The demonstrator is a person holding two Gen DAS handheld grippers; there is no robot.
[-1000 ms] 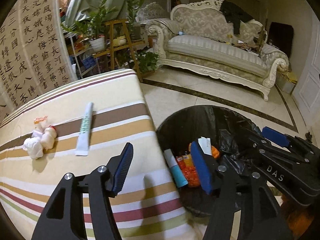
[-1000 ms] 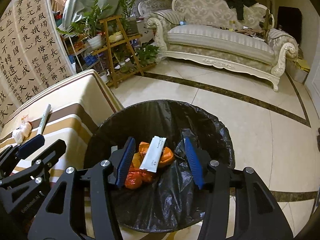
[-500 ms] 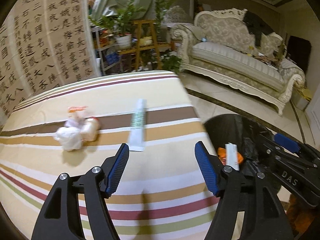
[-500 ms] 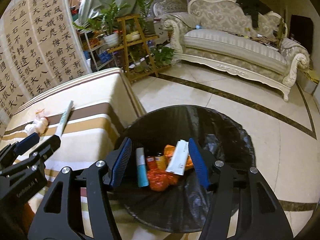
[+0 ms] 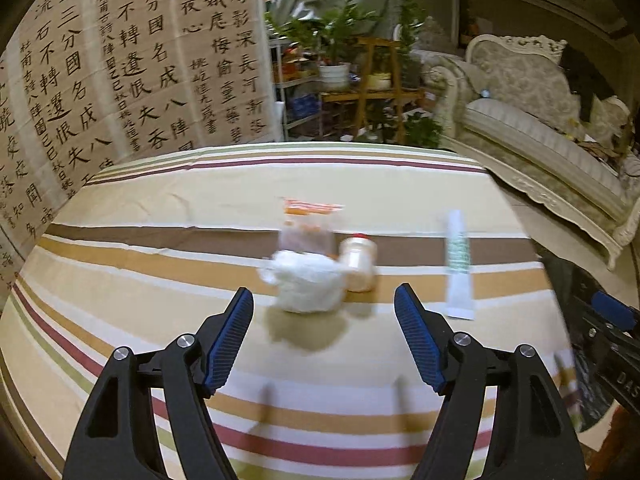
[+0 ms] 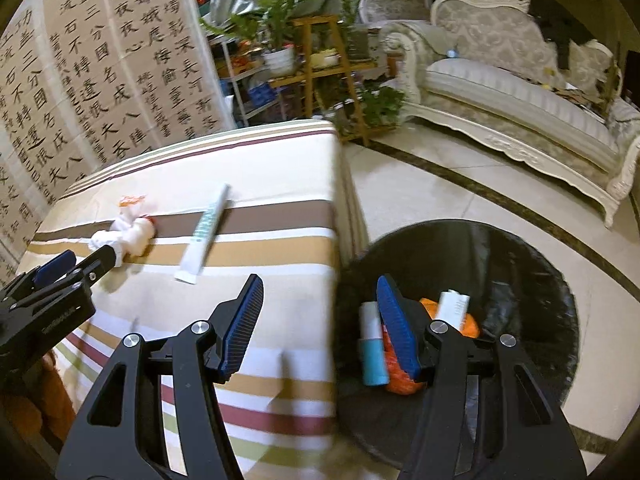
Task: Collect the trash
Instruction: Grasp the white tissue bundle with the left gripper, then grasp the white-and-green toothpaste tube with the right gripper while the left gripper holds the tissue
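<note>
On the striped tablecloth lie a crumpled white tissue, a small pale bottle with a red cap, a clear wrapper with an orange edge and a white-green tube. My left gripper is open and empty, just short of the tissue. My right gripper is open and empty over the table's right edge beside the black-lined trash bin, which holds a blue-white tube, orange wrappers and a white packet. The tube also shows in the right wrist view.
A calligraphy screen stands behind the table. A plant shelf and a cream sofa stand across the tiled floor. The bin sits on the floor against the table's right side.
Both grippers have swung left from the bin toward the table. The left one now faces the tissue and bottle. Both stay open.
</note>
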